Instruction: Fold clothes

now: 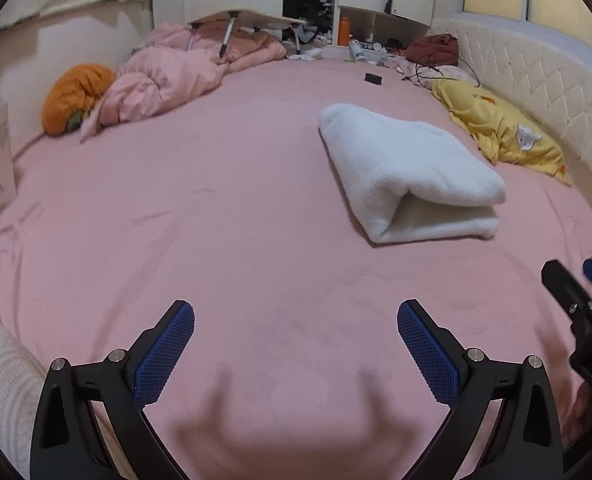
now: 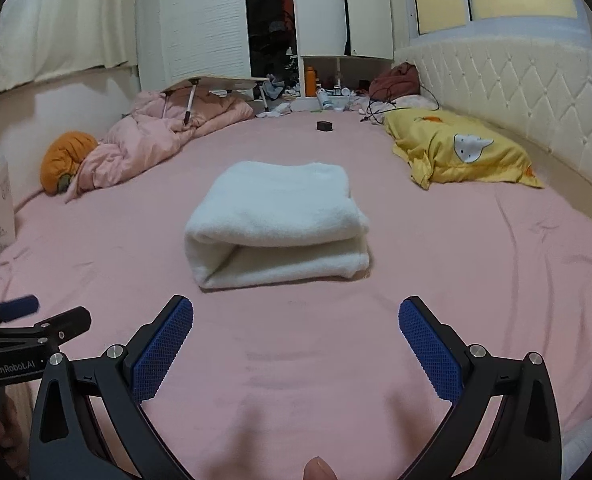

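Here, both the left gripper (image 1: 296, 344) and right gripper (image 2: 296, 340) gape wide, empty, near the folded white garment (image 2: 276, 220); only the right-wrist view shows what may be a fingertip (image 2: 317, 468).

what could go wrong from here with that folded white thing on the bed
1. The folded white garment gapes at its near edge, so its top layer might spring open or slide if nudged.
2. Both grippers are open and empty; the left gripper and right gripper sit close together and could bump each other.
3. Dragging the bundle could wrinkle the soft pink sheet and skew the fold.
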{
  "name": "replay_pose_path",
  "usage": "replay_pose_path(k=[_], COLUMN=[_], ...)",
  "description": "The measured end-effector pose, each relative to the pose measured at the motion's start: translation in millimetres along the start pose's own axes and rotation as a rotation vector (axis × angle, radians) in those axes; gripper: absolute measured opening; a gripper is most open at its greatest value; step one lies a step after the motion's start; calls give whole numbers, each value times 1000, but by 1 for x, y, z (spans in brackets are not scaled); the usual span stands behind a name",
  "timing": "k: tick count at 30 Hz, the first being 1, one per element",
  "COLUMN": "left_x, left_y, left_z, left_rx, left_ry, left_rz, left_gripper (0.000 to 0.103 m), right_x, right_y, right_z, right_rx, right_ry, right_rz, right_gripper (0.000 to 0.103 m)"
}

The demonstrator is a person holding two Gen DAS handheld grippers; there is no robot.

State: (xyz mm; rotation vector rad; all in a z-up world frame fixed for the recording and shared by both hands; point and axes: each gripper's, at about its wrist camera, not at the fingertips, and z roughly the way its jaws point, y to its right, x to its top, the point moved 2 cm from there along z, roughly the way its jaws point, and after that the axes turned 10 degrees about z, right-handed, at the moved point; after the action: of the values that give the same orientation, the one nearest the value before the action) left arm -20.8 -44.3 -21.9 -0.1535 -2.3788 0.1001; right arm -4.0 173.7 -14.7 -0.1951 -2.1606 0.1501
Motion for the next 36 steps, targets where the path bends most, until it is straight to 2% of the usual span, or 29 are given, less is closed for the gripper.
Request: replay_pose_path(k=[3, 6, 10, 15, 18, 21, 24, 28, 33, 36], left_x=[4, 9, 17, 28, 44, 64, 75, 70, 60, 57], left_y=[6, 9, 5, -2, 0, 4, 8, 11, 9, 13], left_z=[0, 11, 28, 44, 41, 23, 4, 8, 21, 26], left_rx=[-20, -58, -105, -49, -61, -107, -133, -10, -53, -32], left_ry=[36, -5, -47, -100, -44, 86, 179, 116, 82, 59], left_rz=[36, 28, -52, -106, -85, -54, -33, -21, -20, 7], left_gripper=[102, 102, 102, 102, 102, 102, 103, 103, 103, 103], right_x=[10, 20, 28, 37, 42, 49, 49, 47, 38, 34], right_y=[-5, -7, -6, -2, -3, -5, -9, -12, -6, -2], right_z=[4, 12, 26, 43, 48, 52, 48, 47, 49, 51], right_rx=[-19, -27, -37, -28, -55, -97, -114, -110, -106, -103], right_ry=[13, 13, -10, -51, -52, -39, -2, 3, -34, -56], right_rz=[-14, -18, -34, -31, -29, -35, -56, -73, -30, -3], right_gripper=[103, 103, 103, 103, 103, 103, 103, 103, 103, 103])
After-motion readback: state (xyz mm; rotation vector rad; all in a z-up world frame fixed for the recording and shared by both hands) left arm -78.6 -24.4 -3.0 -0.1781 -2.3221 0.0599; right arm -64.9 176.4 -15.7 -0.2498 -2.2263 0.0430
